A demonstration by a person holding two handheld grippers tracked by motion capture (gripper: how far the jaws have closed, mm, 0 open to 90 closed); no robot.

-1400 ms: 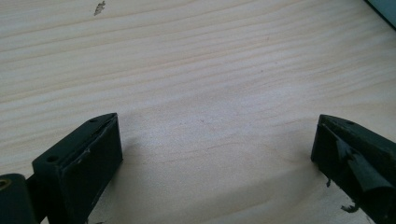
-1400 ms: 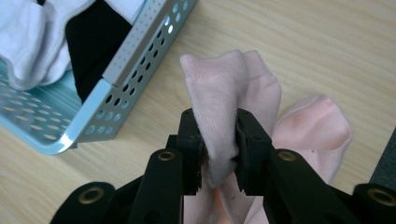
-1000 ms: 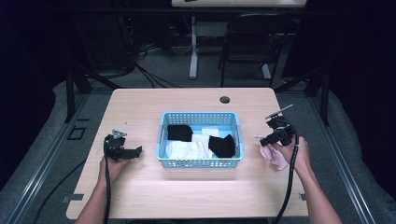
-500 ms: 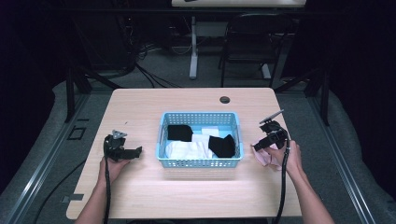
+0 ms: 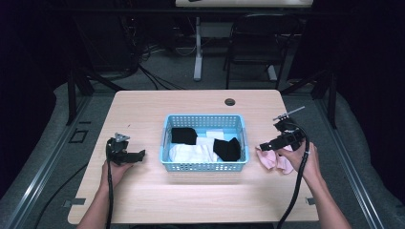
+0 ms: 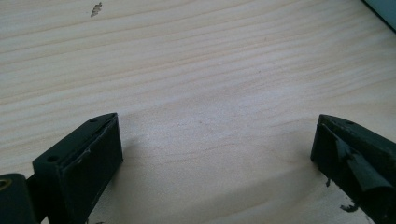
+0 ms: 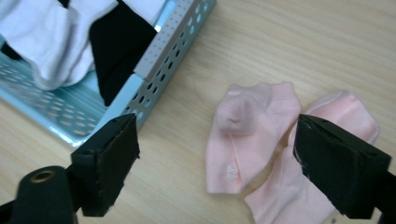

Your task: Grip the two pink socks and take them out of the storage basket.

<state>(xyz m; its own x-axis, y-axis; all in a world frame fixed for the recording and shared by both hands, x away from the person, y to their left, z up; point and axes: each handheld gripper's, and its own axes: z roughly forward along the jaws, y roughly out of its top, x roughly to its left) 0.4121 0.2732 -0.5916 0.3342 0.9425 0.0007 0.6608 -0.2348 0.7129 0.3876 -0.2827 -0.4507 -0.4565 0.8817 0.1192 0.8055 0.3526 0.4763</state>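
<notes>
- Left gripper (image 5: 138, 155): held low over the desk (image 5: 143, 109) at its left side, well apart from the basket. In the left gripper view its jaws stand spread wide, with bare wood grain between them and nothing in their hold.
- Blue basket (image 5: 204, 121): sits at the middle of the desk. It holds white socks (image 5: 188, 153) and black socks (image 5: 228, 149) lying mixed together; one black sock lies against the right wall of the basket.
- Pink socks (image 7: 252, 130): two pieces lie flat on the desk just to the right of the basket, overlapping each other. They are outside the basket and do not touch its wall.
- Right gripper (image 5: 265, 146): held by the person's right hand (image 5: 301, 157) directly above the pink socks, pointed toward the basket. In the right gripper view its jaws are spread wide, one on the basket side and one over the farther sock. They grip nothing.
</notes>
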